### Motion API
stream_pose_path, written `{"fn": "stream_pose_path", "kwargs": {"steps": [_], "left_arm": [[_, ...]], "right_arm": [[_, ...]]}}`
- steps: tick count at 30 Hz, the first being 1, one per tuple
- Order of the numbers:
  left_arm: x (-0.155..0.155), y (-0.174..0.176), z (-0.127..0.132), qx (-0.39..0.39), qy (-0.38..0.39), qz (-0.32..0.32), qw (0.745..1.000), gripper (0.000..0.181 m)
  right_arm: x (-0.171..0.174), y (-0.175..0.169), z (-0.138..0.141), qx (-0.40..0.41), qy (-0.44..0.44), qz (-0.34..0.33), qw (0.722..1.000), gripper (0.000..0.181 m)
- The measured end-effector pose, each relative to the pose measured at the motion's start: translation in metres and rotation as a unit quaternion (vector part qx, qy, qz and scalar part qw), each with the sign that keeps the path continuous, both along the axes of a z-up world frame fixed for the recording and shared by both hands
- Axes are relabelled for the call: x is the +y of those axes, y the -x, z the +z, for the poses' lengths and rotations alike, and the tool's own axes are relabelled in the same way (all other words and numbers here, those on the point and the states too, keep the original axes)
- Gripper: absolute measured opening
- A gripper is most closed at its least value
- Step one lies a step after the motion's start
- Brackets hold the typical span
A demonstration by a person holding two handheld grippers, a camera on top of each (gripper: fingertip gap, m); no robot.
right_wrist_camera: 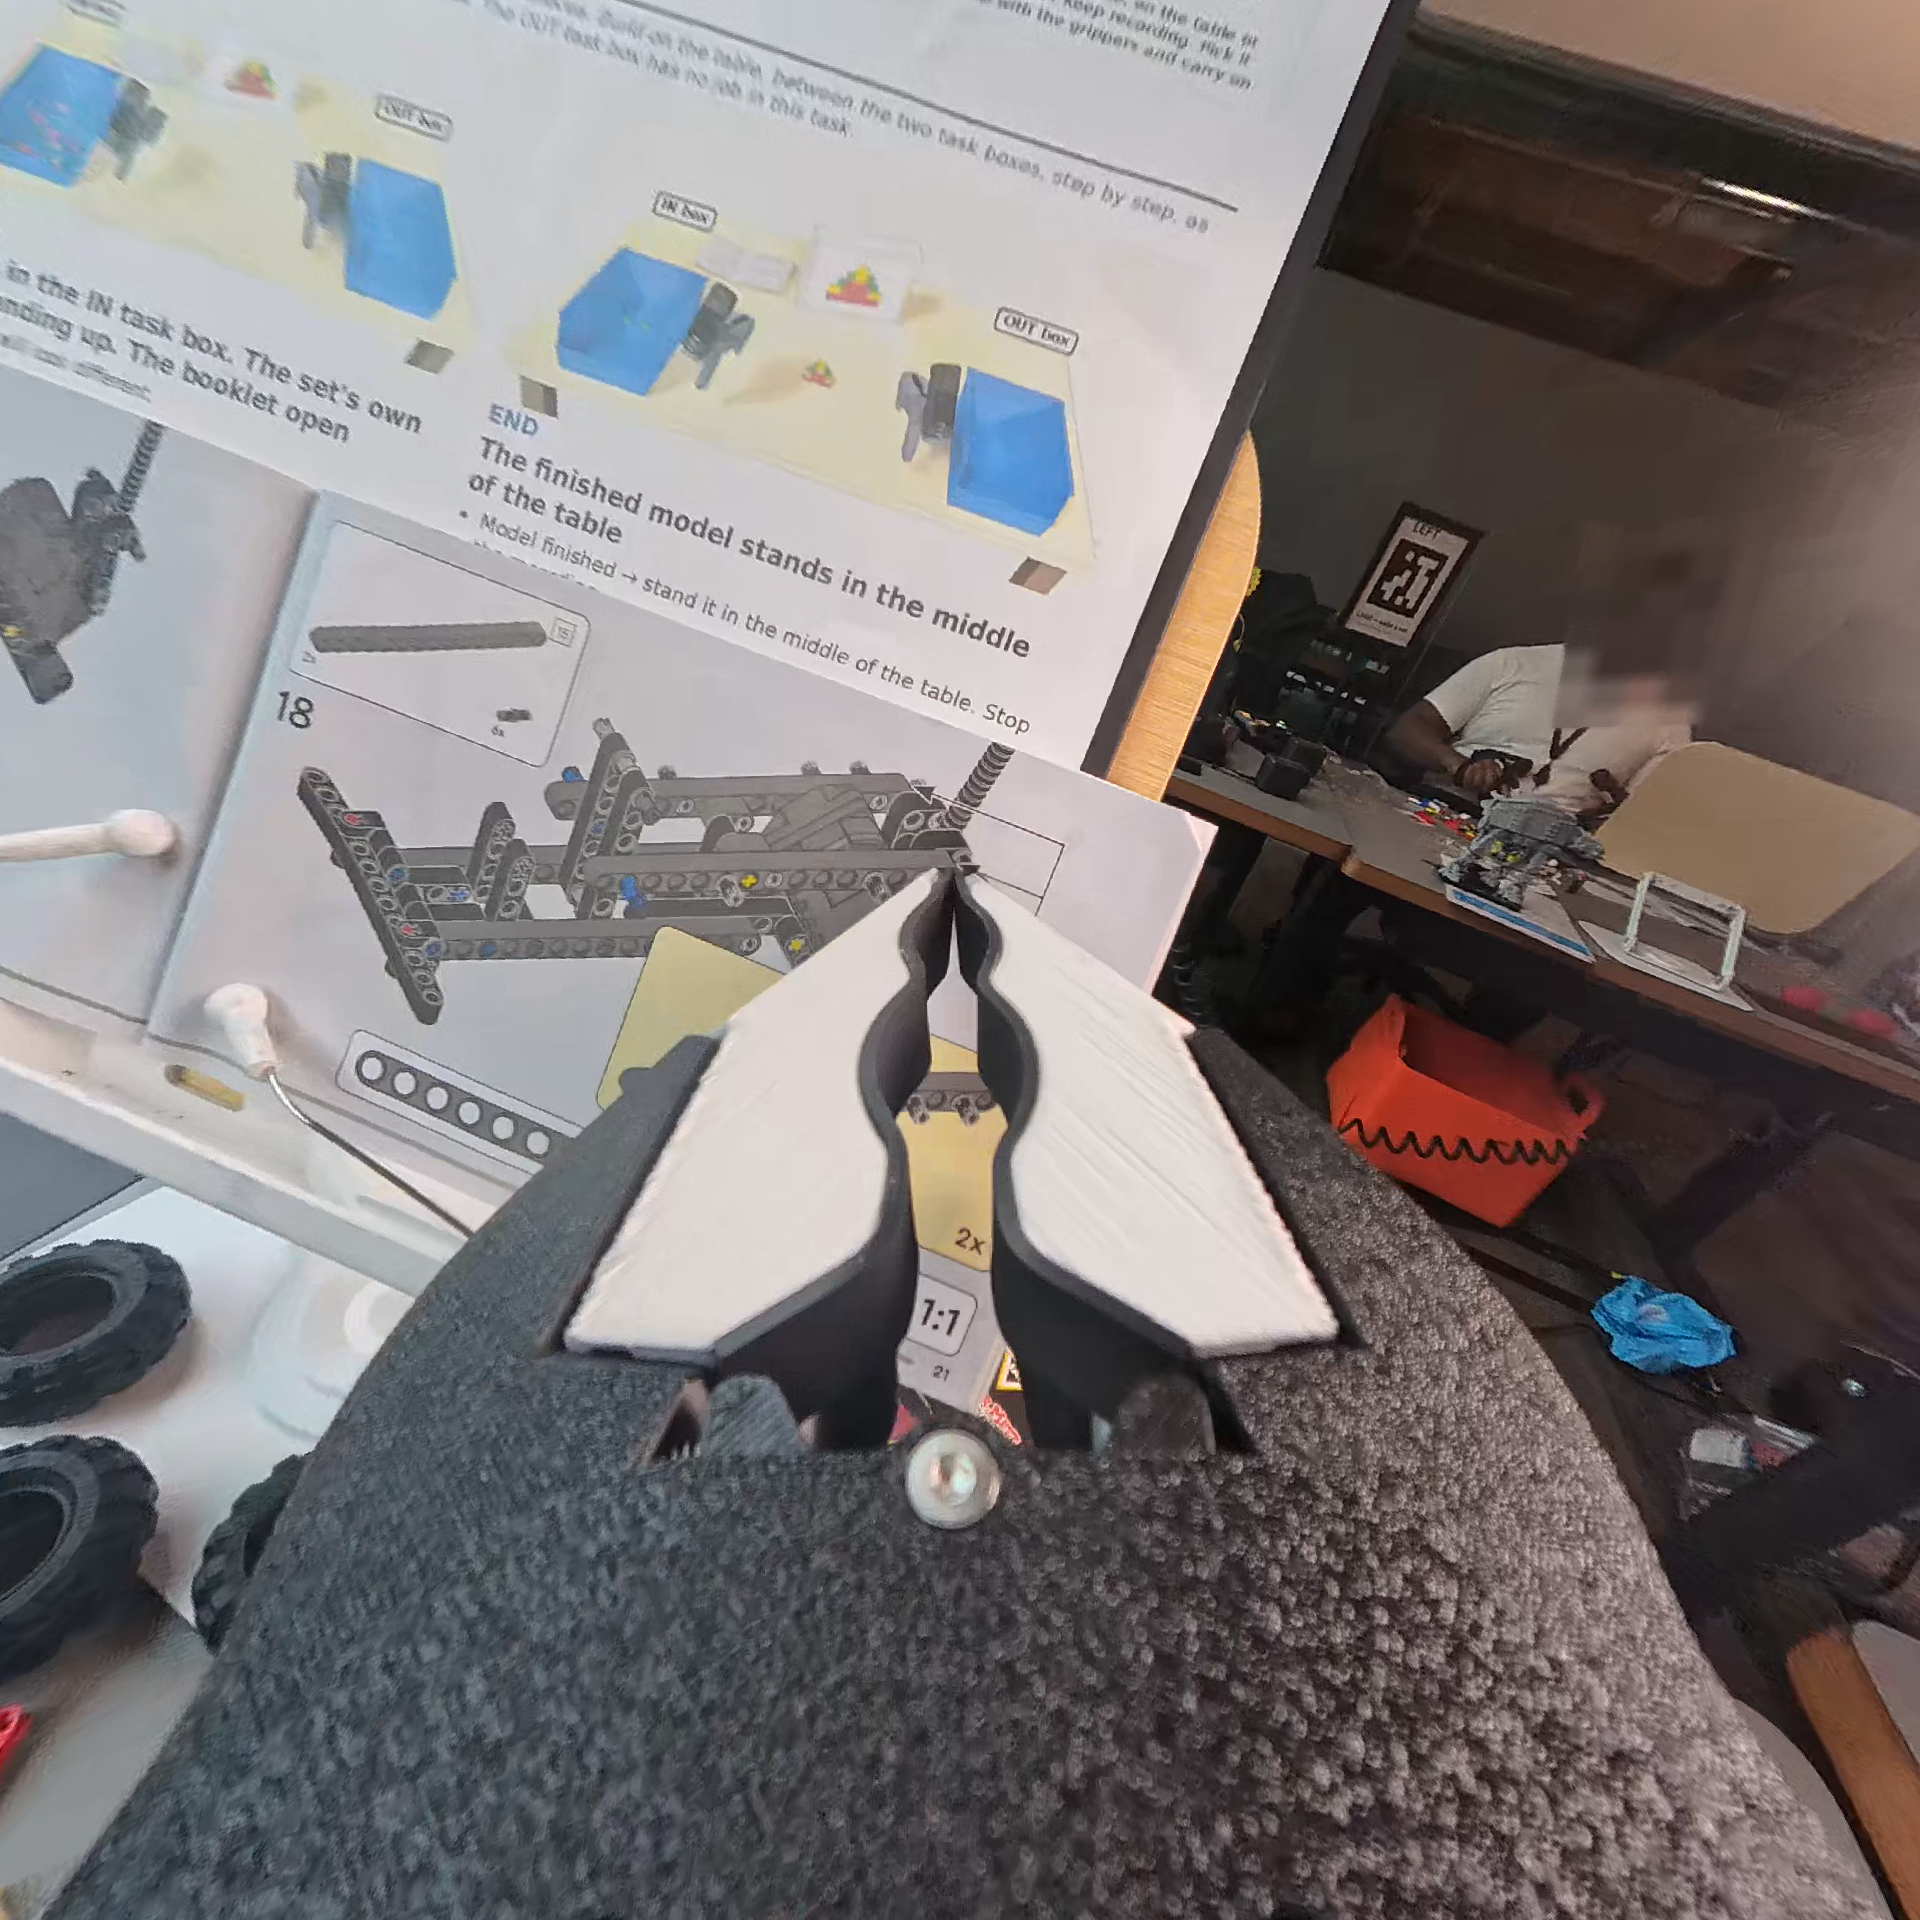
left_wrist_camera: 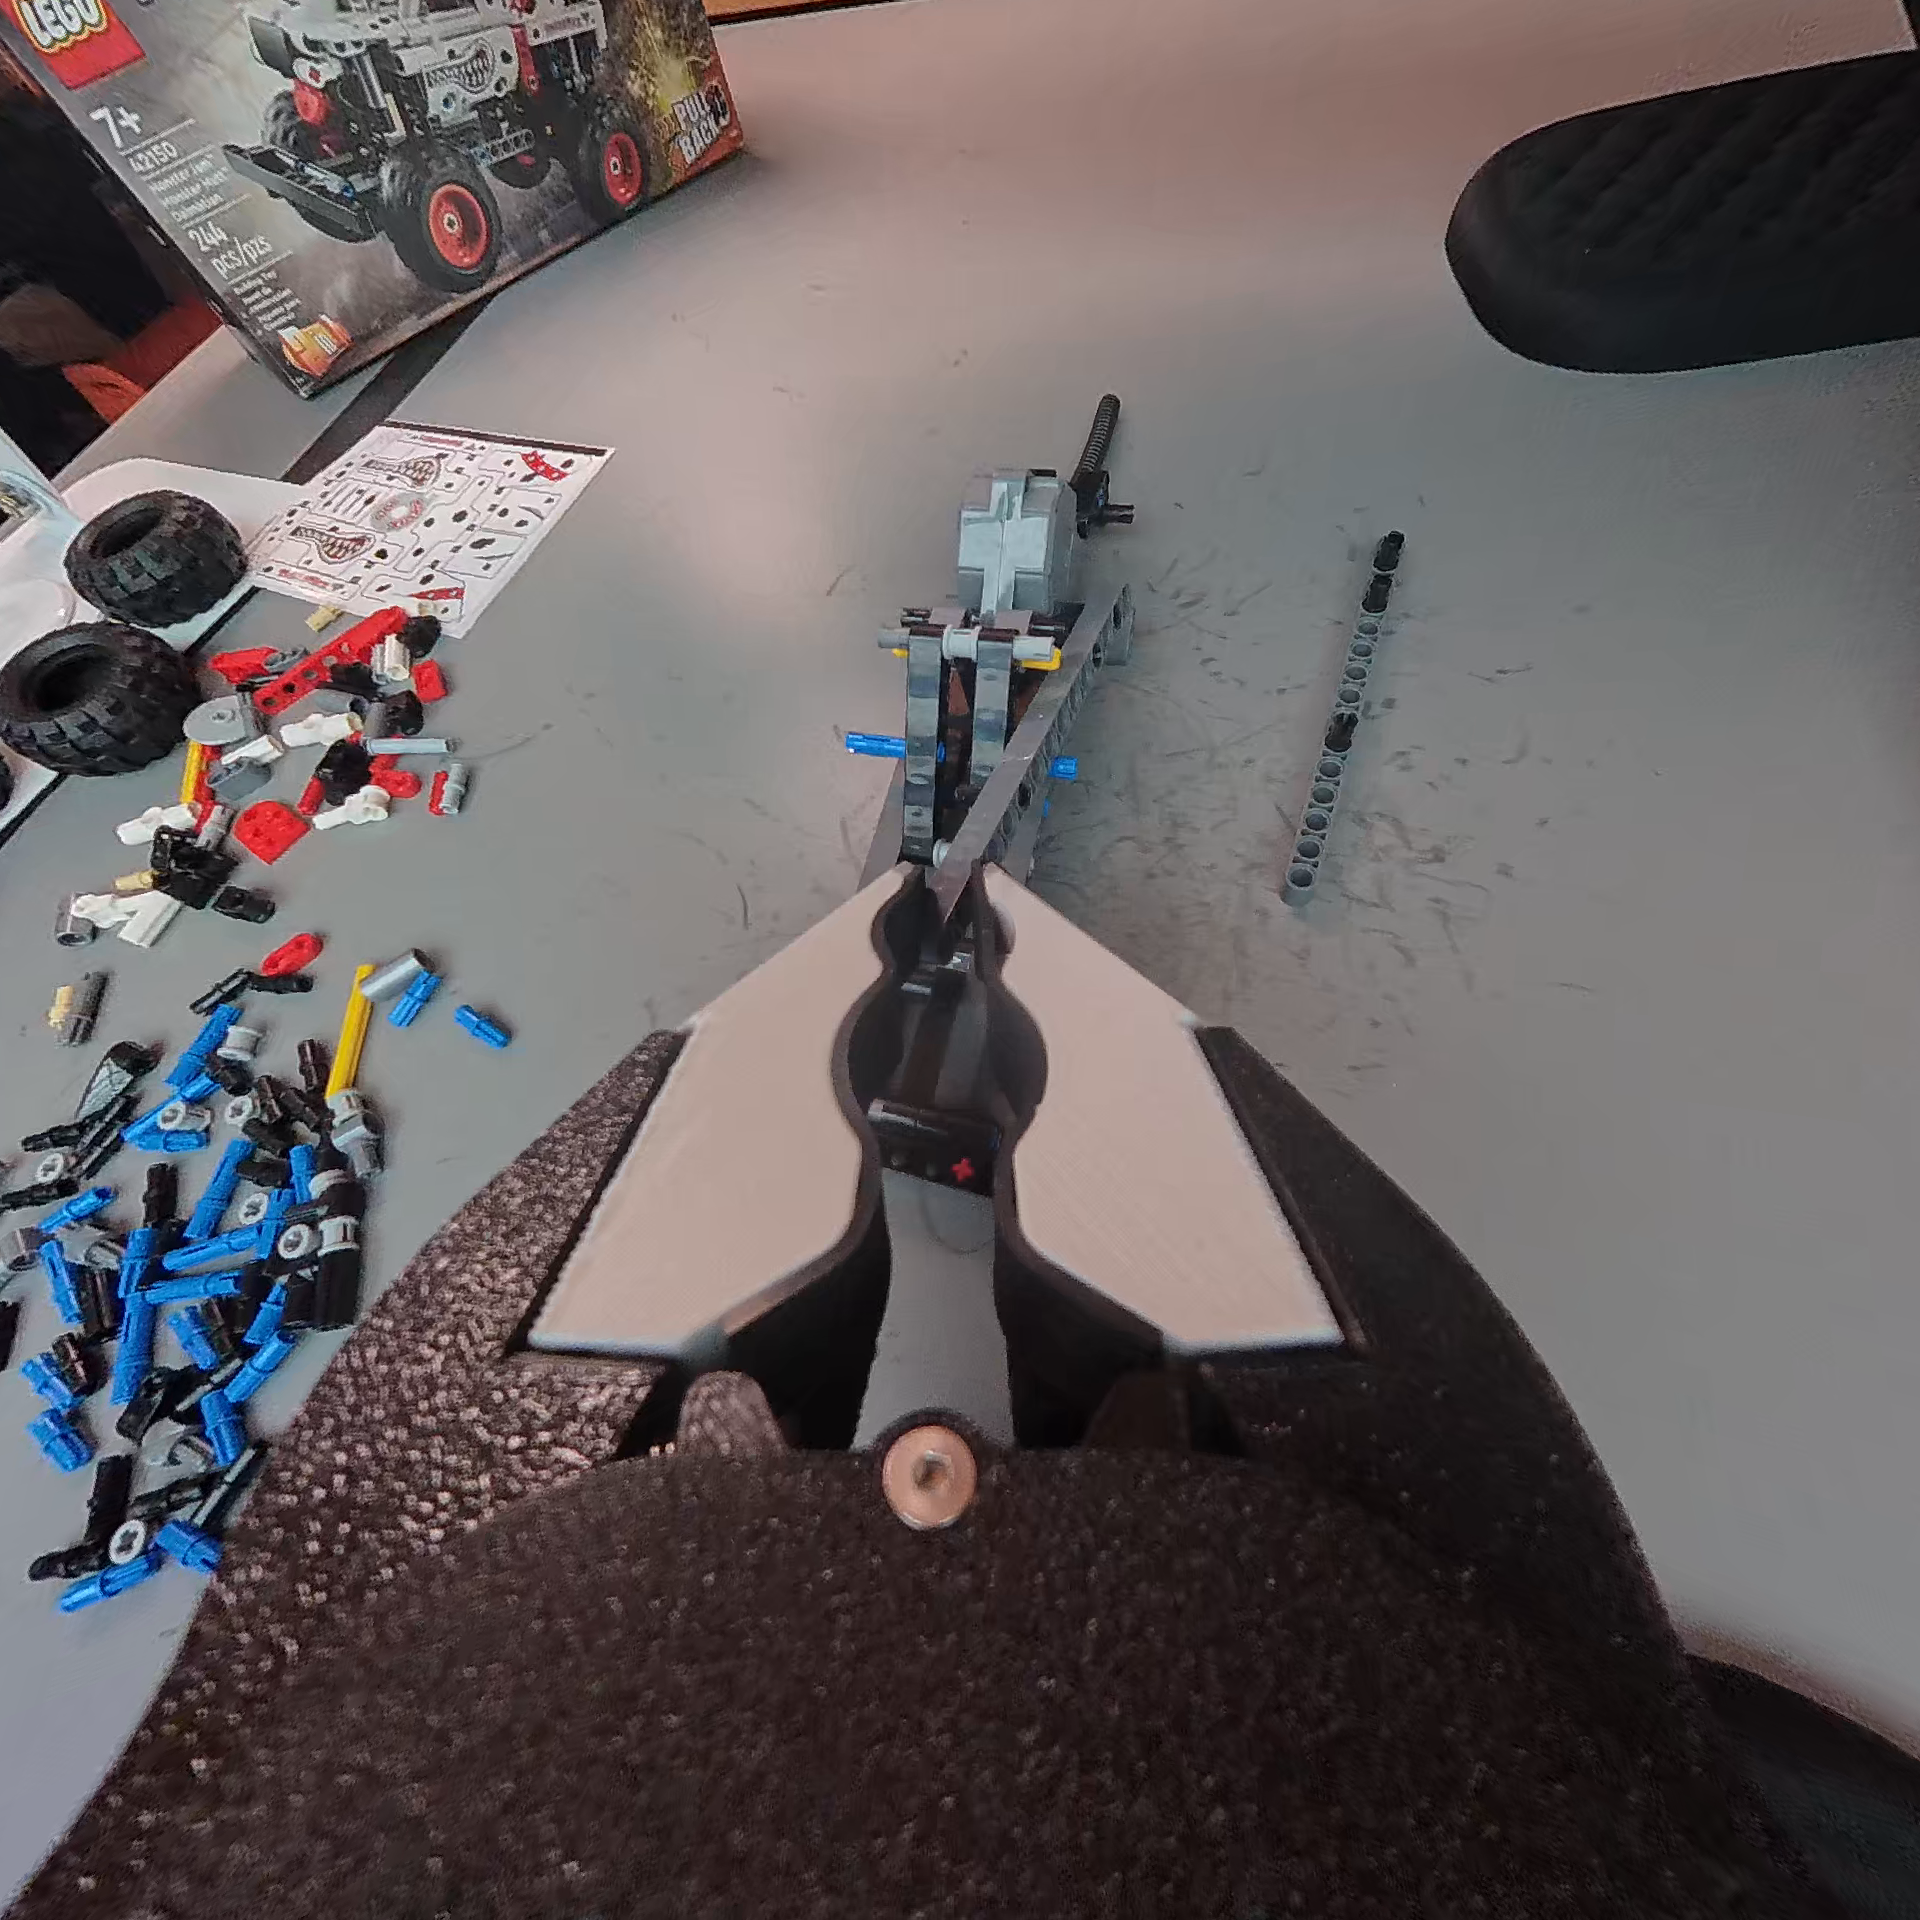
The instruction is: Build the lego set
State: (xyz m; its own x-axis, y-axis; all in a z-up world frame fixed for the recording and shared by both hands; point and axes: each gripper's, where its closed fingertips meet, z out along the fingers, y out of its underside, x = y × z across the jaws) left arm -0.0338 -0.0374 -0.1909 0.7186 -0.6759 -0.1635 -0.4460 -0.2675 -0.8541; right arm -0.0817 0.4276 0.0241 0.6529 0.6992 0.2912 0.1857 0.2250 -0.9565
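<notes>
Two claws under my control. Left claw (left_wrist_camera: 951,883) is clamped on the near end of the grey lego frame (left_wrist_camera: 977,727), which stretches away over the table (left_wrist_camera: 1558,1143). A loose grey beam (left_wrist_camera: 1340,727) lies just right. Right claw (right_wrist_camera: 953,883) is pinched closed, empty, facing the instruction booklet (right_wrist_camera: 436,810).

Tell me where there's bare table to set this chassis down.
Bare table lies beyond the chassis and right of the loose grey beam. Left is crowded: loose pieces, tyres, sticker sheet.
</notes>
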Motion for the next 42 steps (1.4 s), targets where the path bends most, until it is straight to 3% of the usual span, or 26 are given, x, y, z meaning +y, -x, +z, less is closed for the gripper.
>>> {"fn": "stream_pose_path", "kwargs": {"steps": [42], "left_arm": [[-0.001,0.001,0.001,-0.004,-0.002,-0.001,1.000,0.010]], "right_arm": [[-0.009,0.011,-0.009,-0.028,-0.012,0.032,0.999,0.000]]}}
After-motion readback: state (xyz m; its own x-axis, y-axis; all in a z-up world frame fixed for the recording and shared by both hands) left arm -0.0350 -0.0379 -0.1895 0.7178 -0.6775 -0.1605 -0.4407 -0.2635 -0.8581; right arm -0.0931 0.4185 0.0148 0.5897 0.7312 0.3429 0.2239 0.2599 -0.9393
